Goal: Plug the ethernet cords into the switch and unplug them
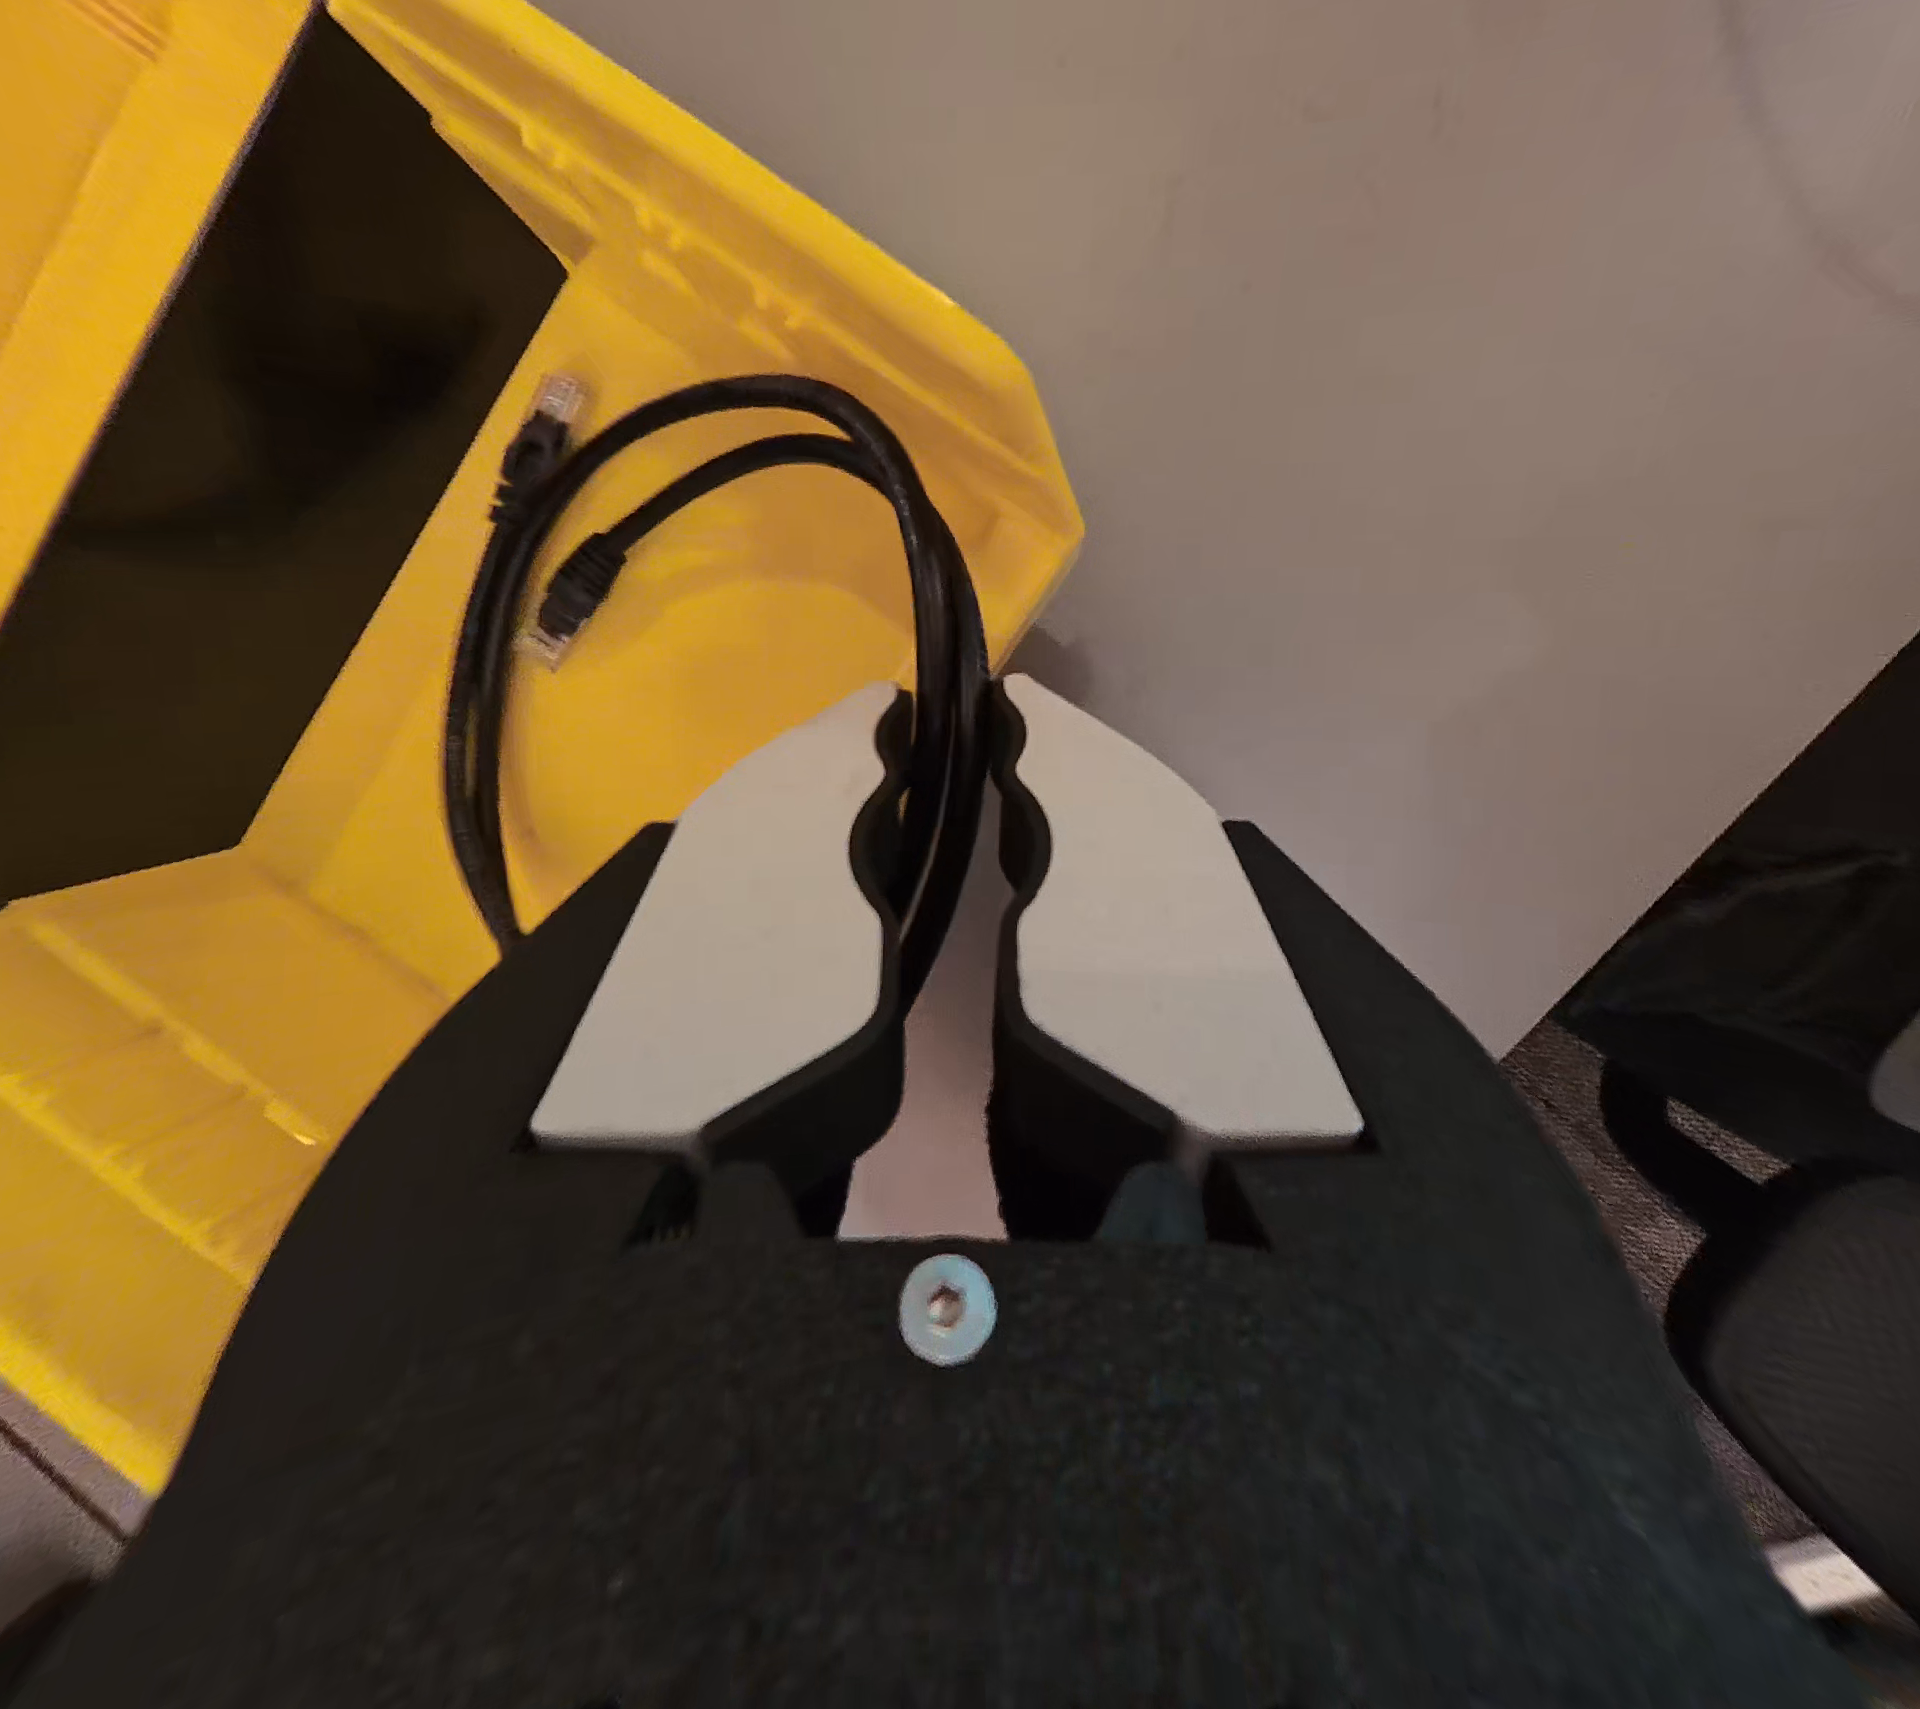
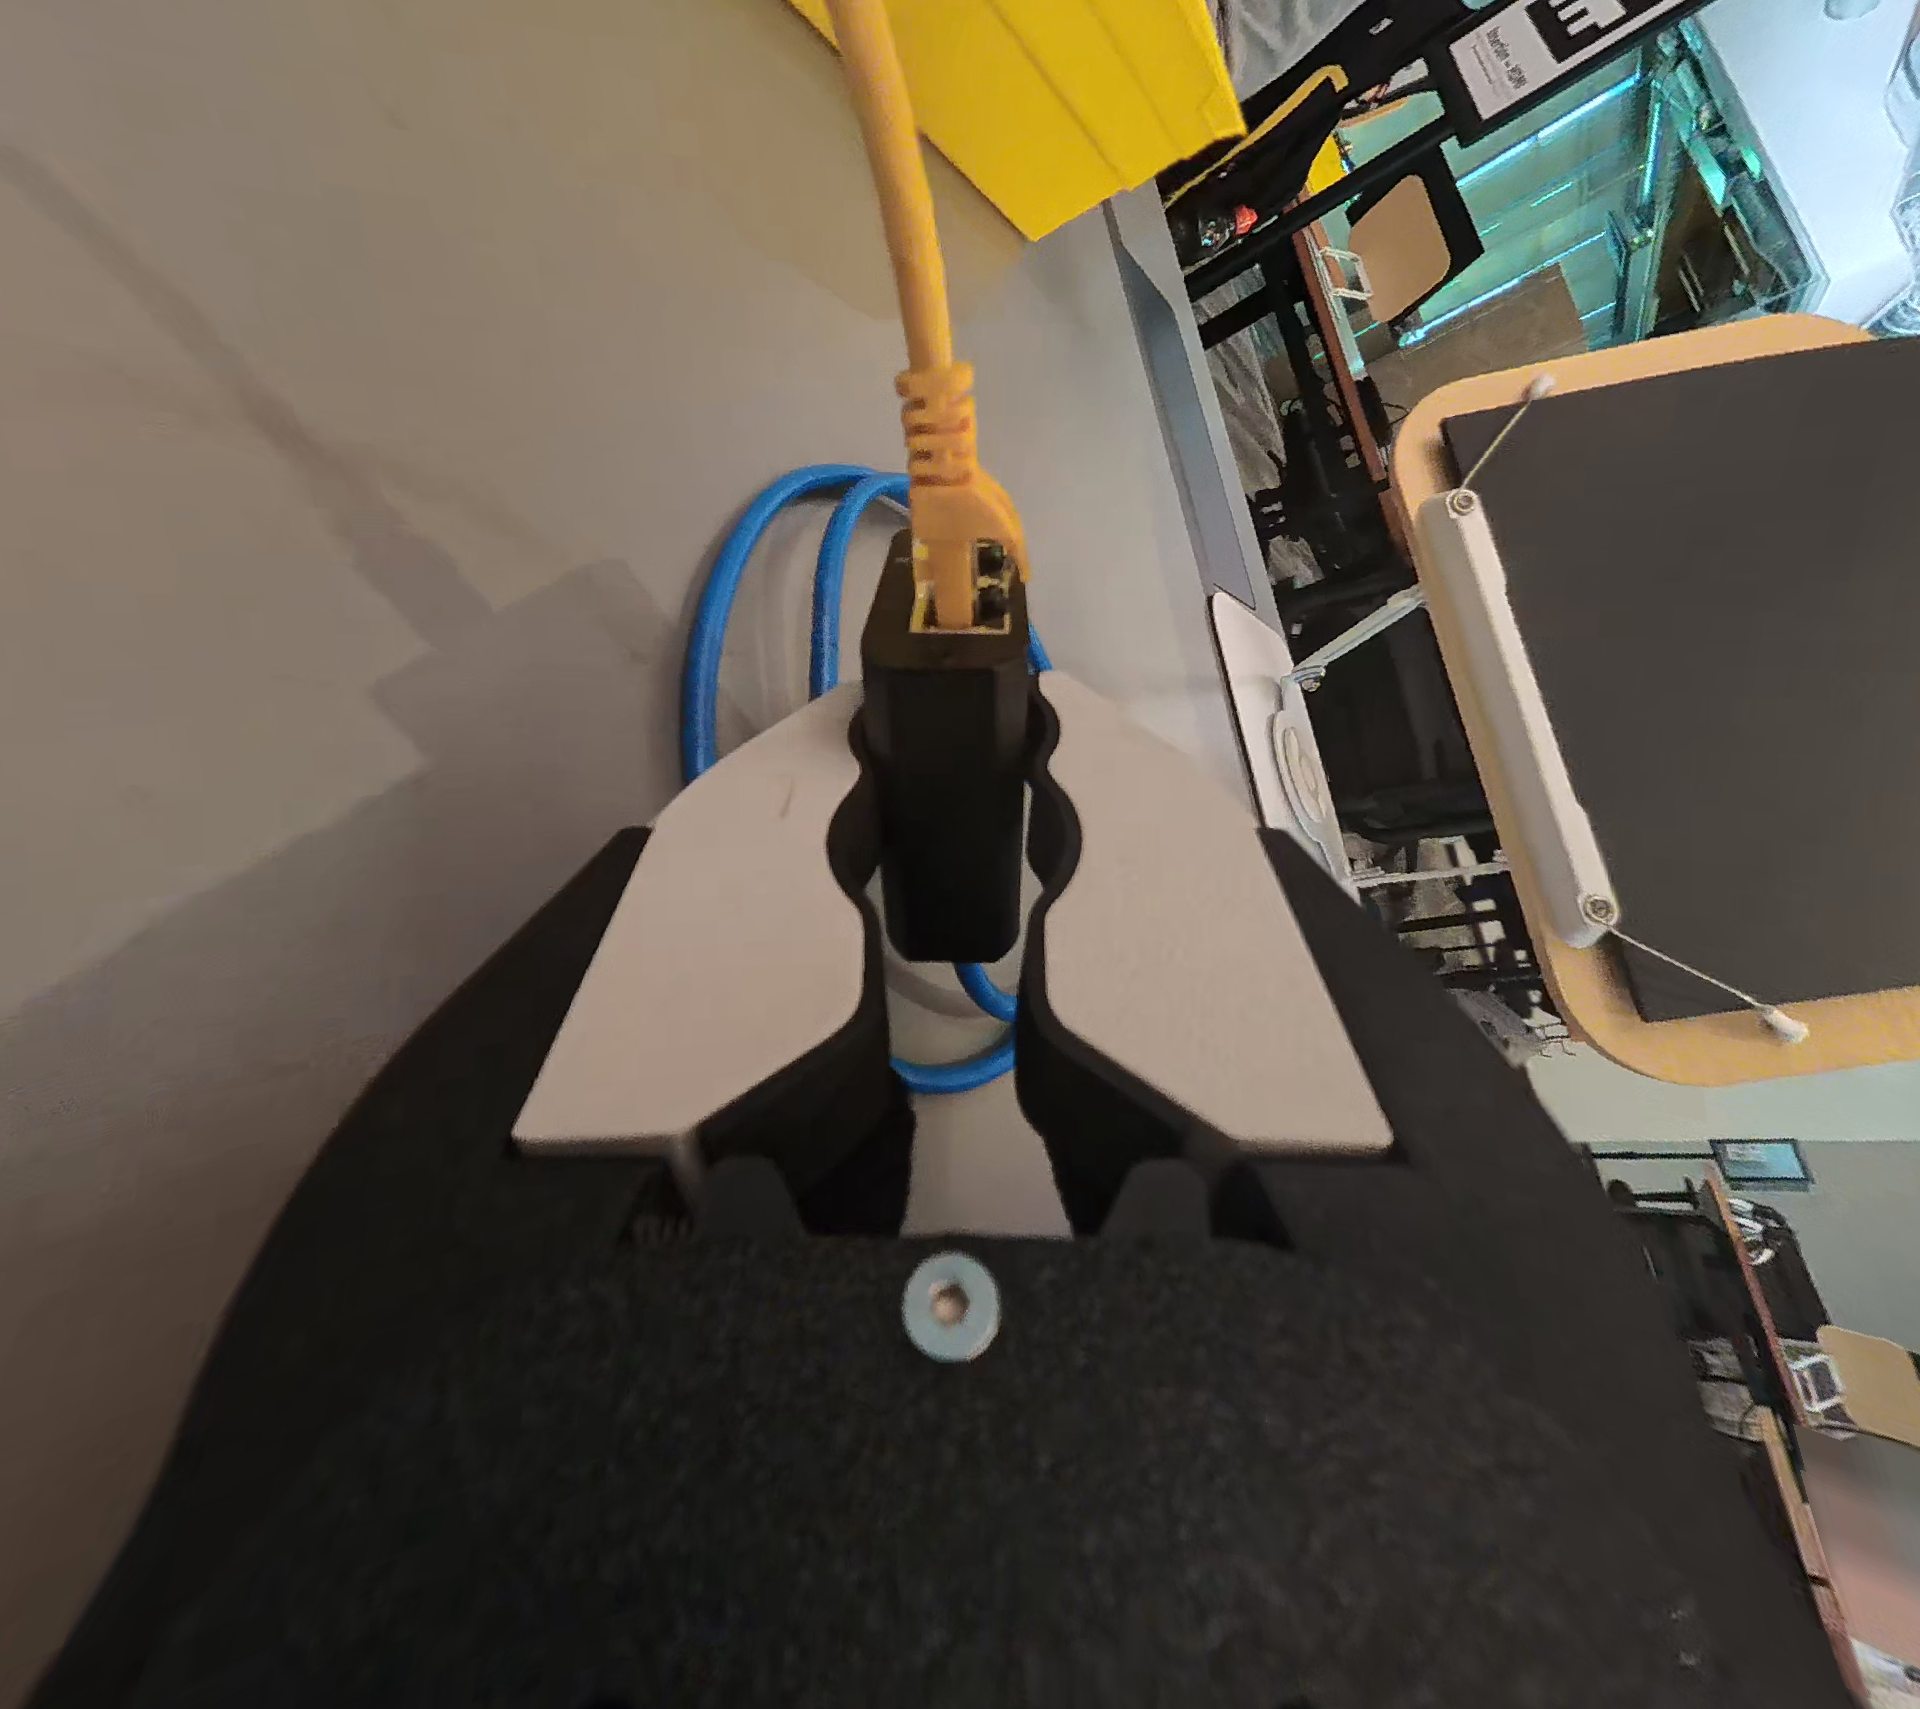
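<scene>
The left tool (image 1: 951, 703) pinched a looped black ethernet cord (image 1: 727, 433) over the yellow plastic bin (image 1: 790, 288). The right tool (image 2: 945, 724) clamped the small black switch (image 2: 948, 786), a yellow ethernet cord (image 2: 894, 132) plugged into it, above a blue cord (image 2: 717, 610) coiled on the grey tabletop (image 2: 312, 309).

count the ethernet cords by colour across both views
black cord: 1, looped and clamped in the left gripper over the yellow bin
yellow cord: 1, plugged into the black switch held by the right gripper
blue cord: 1, coiled on the table behind the switch
total: 3 cords
</scene>
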Tool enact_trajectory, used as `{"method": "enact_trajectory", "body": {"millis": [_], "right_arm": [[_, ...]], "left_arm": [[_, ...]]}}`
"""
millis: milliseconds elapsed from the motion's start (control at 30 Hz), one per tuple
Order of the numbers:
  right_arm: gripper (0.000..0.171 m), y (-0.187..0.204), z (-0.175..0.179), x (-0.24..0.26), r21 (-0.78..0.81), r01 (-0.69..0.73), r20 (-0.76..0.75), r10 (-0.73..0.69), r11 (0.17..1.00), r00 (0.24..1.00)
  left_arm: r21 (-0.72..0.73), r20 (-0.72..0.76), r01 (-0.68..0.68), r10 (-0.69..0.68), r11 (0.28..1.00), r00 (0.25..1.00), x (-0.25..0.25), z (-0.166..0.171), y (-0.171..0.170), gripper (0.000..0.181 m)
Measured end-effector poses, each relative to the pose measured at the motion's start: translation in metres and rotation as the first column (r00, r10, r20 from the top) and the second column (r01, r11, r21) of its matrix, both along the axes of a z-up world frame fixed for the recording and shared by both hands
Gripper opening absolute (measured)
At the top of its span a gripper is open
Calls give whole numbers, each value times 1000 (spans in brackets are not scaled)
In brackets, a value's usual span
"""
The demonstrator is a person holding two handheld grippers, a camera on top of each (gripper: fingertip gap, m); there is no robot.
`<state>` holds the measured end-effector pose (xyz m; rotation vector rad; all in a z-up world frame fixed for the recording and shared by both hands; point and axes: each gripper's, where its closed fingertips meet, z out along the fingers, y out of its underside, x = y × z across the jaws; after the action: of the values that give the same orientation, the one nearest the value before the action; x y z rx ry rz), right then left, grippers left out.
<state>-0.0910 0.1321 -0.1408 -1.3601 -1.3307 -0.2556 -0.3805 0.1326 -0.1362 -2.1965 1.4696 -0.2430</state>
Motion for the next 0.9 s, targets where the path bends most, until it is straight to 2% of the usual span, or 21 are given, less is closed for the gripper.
{"method": "enact_trajectory", "body": {"millis": [67,167,267,333,400,467,533,567,633,733,833,900], "right_arm": [[24,0,0,1,-5,1,-6,-1,1000,1000],[24,0,-1,1,5,4,10,-4,1000,1000],[24,0,-2,0,16,6,23,-6,1000,1000],[24,1,0,1,18,13,13,-14,1000,1000],[24,3,3,4,14,26,-10,-26,1000,1000],[24,4,8,7,10,35,-45,-35,999,998],[24,2,18,9,20,26,-102,-24,999,995],[24,-1,24,10,29,15,-137,-11,999,991],[24,-10,34,9,30,-17,-212,23,999,977],[24,-17,43,13,46,-21,-260,33,999,965],[24,-9,36,16,1,0,-253,0,1000,967],[24,-7,36,17,-15,-2,-261,-2,1000,965]], "left_arm": [[-12,-30,-26,26,1000,999,-4,-3,2,12],[98,-6,-70,71,993,997,-9,16,17,11],[291,80,-166,148,942,986,-17,74,31,11],[458,168,-230,171,859,971,-14,129,31,11],[563,249,-214,83,798,965,11,175,10,11],[620,258,-95,-88,778,962,55,192,-22,11],[616,175,76,-230,784,957,95,169,-50,11],[590,132,143,-270,795,954,108,148,-59,12],[488,137,223,-326,844,935,132,102,-76,11],[335,206,301,-381,893,901,165,37,-112,12],[230,153,300,-339,926,928,177,-28,-128,12],[187,53,277,-291,942,955,170,-54,-128,13]]}}
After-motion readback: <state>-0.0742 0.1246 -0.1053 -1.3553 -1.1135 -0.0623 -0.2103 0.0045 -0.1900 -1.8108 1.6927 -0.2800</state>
